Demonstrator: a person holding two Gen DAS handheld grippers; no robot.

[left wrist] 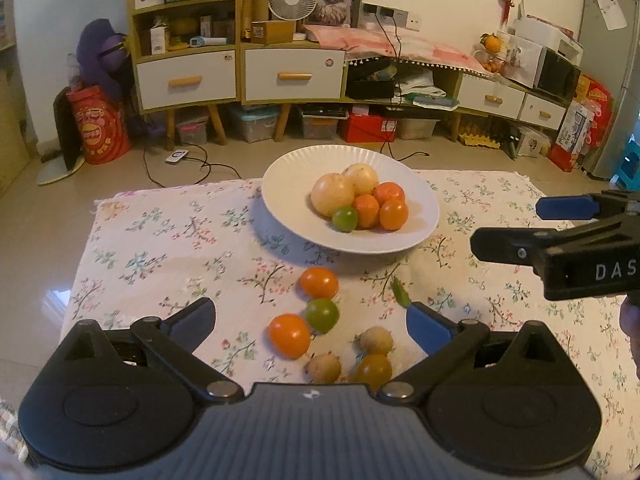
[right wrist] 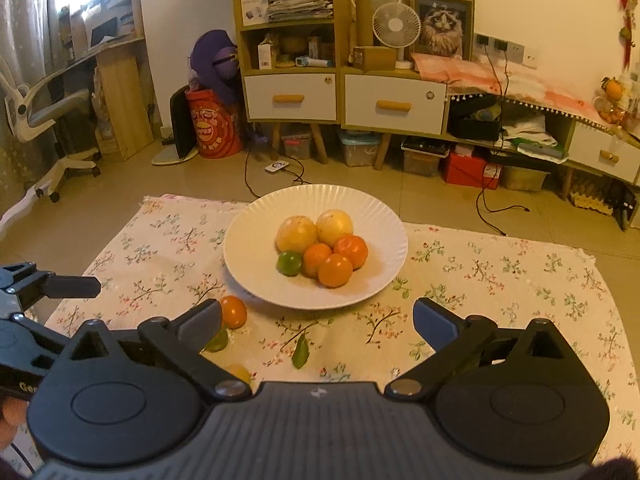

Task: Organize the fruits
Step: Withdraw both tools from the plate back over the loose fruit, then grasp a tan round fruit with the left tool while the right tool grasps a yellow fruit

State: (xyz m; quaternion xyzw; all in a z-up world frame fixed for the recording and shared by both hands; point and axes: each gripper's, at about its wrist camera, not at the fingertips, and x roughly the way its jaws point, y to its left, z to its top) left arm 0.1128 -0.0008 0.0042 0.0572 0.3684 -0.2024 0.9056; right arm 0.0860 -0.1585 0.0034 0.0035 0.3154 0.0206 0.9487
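A white ribbed plate (left wrist: 280, 184) sits toward the far edge of the desk, on a floral tablecloth (left wrist: 160, 240). It holds six fruits bunched together: two pale yellow round fruits (left wrist: 332, 194) at the back, three orange fruits (left wrist: 394, 214) to the right and front, and one green fruit (left wrist: 345, 219) at the front left, touching its neighbours.

Loose on the cloth, nearer than the plate, lie six more pieces. An orange one (left wrist: 319, 282) is just in front of the plate's rim, a green one (left wrist: 322, 315) touches it from the near side, and another orange one (left wrist: 289, 335) sits beside that. Closer still are two small tan fruits (left wrist: 376, 340) and a dull yellowish one (left wrist: 373, 369), which may be a different kind, though the blur makes that hard to judge. A green leaf (left wrist: 401, 295) lies alone to the right of the loose group.

The left gripper (left wrist: 308, 316) is spread wide with nothing between its fingers, hovering above the loose fruits. The right gripper (right wrist: 318, 316) is likewise wide apart and empty, held over the cloth in front of the plate, with the leaf (right wrist: 301, 351) between its fingers on the cloth below
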